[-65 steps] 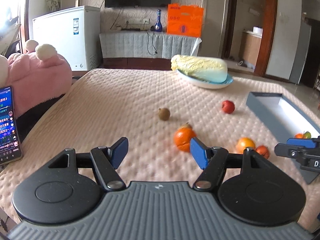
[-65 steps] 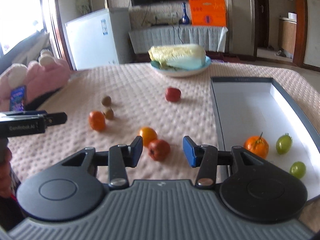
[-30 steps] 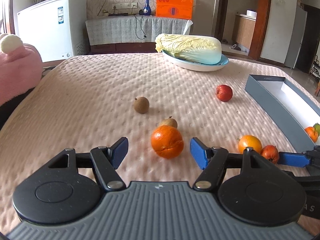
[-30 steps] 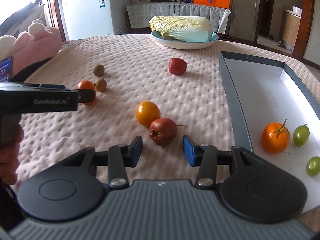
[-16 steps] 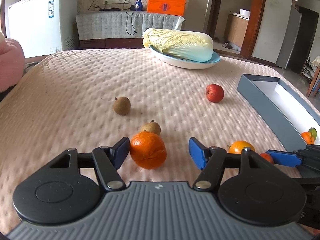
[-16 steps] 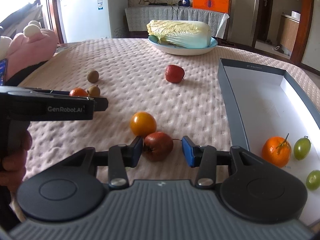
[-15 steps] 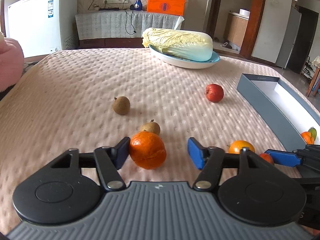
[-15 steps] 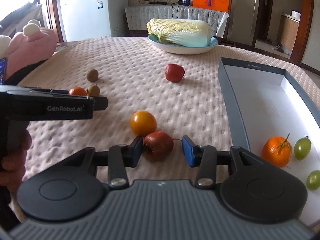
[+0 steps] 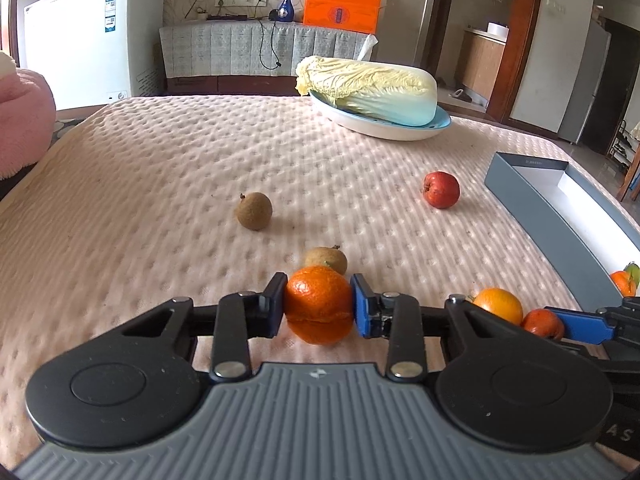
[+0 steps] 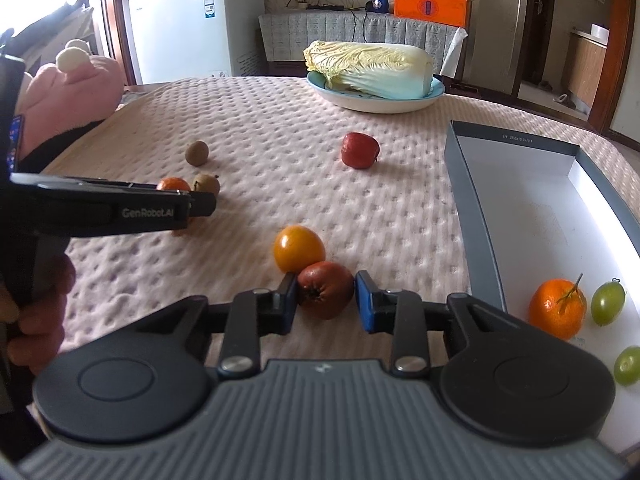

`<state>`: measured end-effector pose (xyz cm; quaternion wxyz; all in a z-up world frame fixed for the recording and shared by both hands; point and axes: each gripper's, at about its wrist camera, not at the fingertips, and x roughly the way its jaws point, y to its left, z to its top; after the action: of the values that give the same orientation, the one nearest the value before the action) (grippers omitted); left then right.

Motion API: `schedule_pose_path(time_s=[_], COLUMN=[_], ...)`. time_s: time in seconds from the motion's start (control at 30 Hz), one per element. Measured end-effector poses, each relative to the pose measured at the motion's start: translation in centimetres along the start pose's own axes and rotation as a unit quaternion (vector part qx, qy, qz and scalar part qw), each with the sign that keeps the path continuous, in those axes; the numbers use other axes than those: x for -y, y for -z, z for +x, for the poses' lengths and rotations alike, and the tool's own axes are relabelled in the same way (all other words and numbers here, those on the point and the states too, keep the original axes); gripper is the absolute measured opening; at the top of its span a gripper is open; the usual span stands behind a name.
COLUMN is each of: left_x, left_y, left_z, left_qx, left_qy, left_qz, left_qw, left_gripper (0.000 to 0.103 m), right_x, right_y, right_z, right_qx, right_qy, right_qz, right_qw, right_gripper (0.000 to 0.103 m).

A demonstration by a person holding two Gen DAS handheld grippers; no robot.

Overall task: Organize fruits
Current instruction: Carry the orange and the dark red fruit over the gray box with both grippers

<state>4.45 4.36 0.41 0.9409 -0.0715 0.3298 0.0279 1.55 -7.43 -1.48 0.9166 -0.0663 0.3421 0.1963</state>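
Pointing downward, left tool [image 9: 319, 305] just clamped orange [image 9: 319, 304].

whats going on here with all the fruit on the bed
A person is sorting fruit into the grey box, one claw in each hand. The left claw has just closed on an orange; the right claw has just closed on a dark red fruit. Both fruits still sit on the pink cover. The box already holds a tangerine and two green fruits.
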Motion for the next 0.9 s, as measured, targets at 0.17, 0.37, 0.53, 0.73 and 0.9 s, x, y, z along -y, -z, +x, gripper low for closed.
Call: schedule_pose_path(time_s=[0.17,0.37,0.53,0.73,0.9], left_x=[-0.2,-0.7,-0.9,0.6,2.3], left_y=[-0.2,-0.4,-0.8,-0.9,-1.1], left_z=[-0.8,-2.4,-3.9,-5.7,-7.0], left_qx=[0.002,0.007,0.02,0.037,0.046], left_qy=[0.003,-0.004,-0.007,-0.015,-0.008], left_qz=[-0.007,-0.009,-0.018,-0.011,-0.005], left_qw=[1.0,0.9999,0.9996,0.9992,0.9989], left_gripper=[0.038,0.038,0.038,0.038,0.038], right_x=[0.6,1.3,1.0,1.5,1.8], right_y=[-0.2,-0.4,-0.5,-0.8,-0.8], right_z=[-1.2,-2.4,-3.4,-4.4,-5.9], right_qx=[0.008,0.021,0.033,0.045,0.057], right_qy=[-0.008,-0.031,-0.043,-0.054,-0.059], right_qz=[0.01,0.034,0.029,0.042,0.044], right_qw=[1.0,0.999,0.998,0.997,0.996], right_gripper=[0.034,0.034,0.034,0.034,0.034])
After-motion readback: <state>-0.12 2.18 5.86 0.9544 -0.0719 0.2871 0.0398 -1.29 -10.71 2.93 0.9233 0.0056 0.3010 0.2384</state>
